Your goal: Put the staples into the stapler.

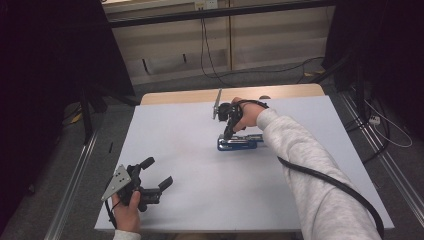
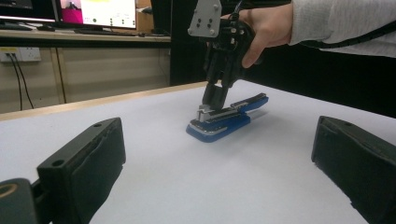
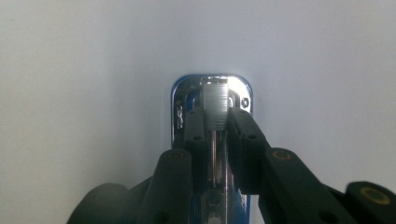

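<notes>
While my right gripper (image 3: 215, 126) clamps the stapler's (image 1: 240, 142) metal rail at mid-table and my left gripper (image 1: 152, 175) rests open near the front edge, I should pull straight and keep the base flat.

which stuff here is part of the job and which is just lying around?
In the job:
- blue stapler with silver metal top, lying flat on the table
- right claw, shut on the stapler's metal strip
- white table

Lying about:
- left claw, open, holding nothing
- black cables on the floor
- monitors on the far desk
</notes>
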`<state>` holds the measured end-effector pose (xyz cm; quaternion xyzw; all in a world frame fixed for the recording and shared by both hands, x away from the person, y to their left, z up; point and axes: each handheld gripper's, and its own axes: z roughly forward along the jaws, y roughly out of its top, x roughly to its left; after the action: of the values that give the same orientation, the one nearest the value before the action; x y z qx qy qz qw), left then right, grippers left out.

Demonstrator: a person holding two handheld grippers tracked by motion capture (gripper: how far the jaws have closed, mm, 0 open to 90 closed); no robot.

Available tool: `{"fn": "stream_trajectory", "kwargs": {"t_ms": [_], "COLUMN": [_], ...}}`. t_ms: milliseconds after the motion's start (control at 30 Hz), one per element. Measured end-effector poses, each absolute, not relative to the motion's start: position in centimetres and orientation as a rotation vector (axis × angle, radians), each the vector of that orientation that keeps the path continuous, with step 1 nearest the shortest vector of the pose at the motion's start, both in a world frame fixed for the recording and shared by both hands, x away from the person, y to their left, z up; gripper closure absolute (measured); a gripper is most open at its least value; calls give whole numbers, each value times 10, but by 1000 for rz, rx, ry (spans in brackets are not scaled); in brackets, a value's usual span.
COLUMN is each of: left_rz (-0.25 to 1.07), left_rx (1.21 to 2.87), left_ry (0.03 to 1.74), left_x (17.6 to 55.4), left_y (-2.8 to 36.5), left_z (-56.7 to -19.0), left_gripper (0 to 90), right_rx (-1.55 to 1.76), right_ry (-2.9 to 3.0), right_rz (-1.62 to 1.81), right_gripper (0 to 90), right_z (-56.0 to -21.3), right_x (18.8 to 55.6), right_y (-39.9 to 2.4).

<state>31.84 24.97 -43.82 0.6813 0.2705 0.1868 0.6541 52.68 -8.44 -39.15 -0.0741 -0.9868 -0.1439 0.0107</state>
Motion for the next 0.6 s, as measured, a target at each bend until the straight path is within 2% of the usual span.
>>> {"fn": "stream_trajectory", "kwargs": {"t_ms": [600], "left_rz": [423], "left_rx": [1553], "left_ry": [612], "left_x": [319], "left_y": [249], "left_z": [-438], "left_gripper": [28], "right_rx": [-228], "right_ry": [-3078], "right_rz": [-440], "right_gripper": [790], "right_z": [-395], "right_x": [527], "right_y": [-83]}}
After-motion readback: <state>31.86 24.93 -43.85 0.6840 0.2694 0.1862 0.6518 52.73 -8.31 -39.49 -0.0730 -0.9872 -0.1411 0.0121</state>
